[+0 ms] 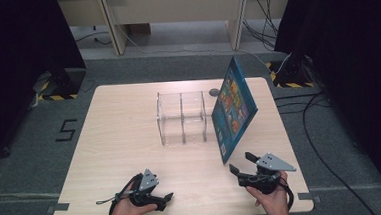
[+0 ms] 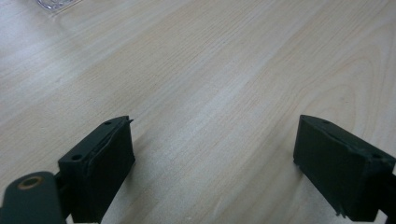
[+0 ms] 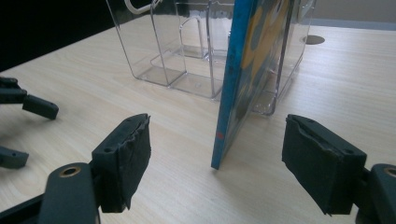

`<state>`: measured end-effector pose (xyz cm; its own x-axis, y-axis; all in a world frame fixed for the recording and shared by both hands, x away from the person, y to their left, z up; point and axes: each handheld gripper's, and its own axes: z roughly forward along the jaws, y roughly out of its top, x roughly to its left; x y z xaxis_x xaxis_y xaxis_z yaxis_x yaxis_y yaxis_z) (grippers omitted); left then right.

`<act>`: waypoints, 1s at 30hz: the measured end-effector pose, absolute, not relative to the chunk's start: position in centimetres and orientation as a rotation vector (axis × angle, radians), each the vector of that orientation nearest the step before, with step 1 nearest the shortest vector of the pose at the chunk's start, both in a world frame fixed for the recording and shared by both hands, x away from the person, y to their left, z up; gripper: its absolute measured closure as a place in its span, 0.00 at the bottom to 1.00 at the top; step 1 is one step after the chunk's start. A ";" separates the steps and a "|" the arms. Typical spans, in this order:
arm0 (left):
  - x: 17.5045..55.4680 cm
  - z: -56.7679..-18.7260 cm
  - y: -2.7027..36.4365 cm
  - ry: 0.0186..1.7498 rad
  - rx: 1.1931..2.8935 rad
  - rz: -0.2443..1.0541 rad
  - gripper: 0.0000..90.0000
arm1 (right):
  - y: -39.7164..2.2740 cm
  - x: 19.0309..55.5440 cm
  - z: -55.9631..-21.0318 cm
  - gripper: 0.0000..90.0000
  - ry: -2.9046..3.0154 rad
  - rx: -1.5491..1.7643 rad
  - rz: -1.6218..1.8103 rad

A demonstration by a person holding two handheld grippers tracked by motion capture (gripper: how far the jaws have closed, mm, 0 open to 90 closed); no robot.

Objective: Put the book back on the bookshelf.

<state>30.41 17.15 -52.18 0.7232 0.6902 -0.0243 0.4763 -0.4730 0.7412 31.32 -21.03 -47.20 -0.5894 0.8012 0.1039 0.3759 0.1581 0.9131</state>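
Observation:
A blue picture book (image 1: 234,107) stands on its lower edge on the wooden table (image 1: 120,142) and leans against the right side of a clear plastic divided organizer (image 1: 181,117). My right gripper (image 1: 242,163) sits at the front right, open, just short of the book's near corner. In the right gripper view the book (image 3: 233,84) rises ahead of my right gripper (image 3: 217,126), in line with the gap, and neither pad touches it. My left gripper (image 1: 164,200) rests at the front left, open over bare wood. Its jaws stand wide with nothing between them in the left gripper view (image 2: 215,126).
The organizer (image 3: 187,51) has several upright compartments. A small round grey cap (image 1: 213,92) is set in the table behind the organizer. The other gripper's jaws (image 3: 28,105) show at the left of the right gripper view. Dark curtains and cables flank the table.

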 end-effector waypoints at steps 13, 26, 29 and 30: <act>30.4 -52.2 17.1 0.876 2.164 0.359 0.12 | -21.4 30.0 -47.4 0.19 2.073 1.104 1.395; 30.4 -52.2 17.2 0.874 2.163 0.358 0.12 | -21.3 28.8 -47.6 0.18 2.135 1.055 1.328; 30.4 -52.2 17.1 0.873 2.163 0.358 0.12 | -21.3 28.5 -47.7 0.18 2.148 1.043 1.319; 30.4 -52.2 17.1 0.872 2.163 0.358 0.12 | -21.3 28.5 -47.8 0.18 2.150 1.043 1.320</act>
<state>30.36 17.15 -52.20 0.7272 0.6860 -0.0230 0.4725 -0.4761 0.7417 28.46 -21.31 -47.76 -0.6366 0.7702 0.0389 0.3833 0.2722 0.8826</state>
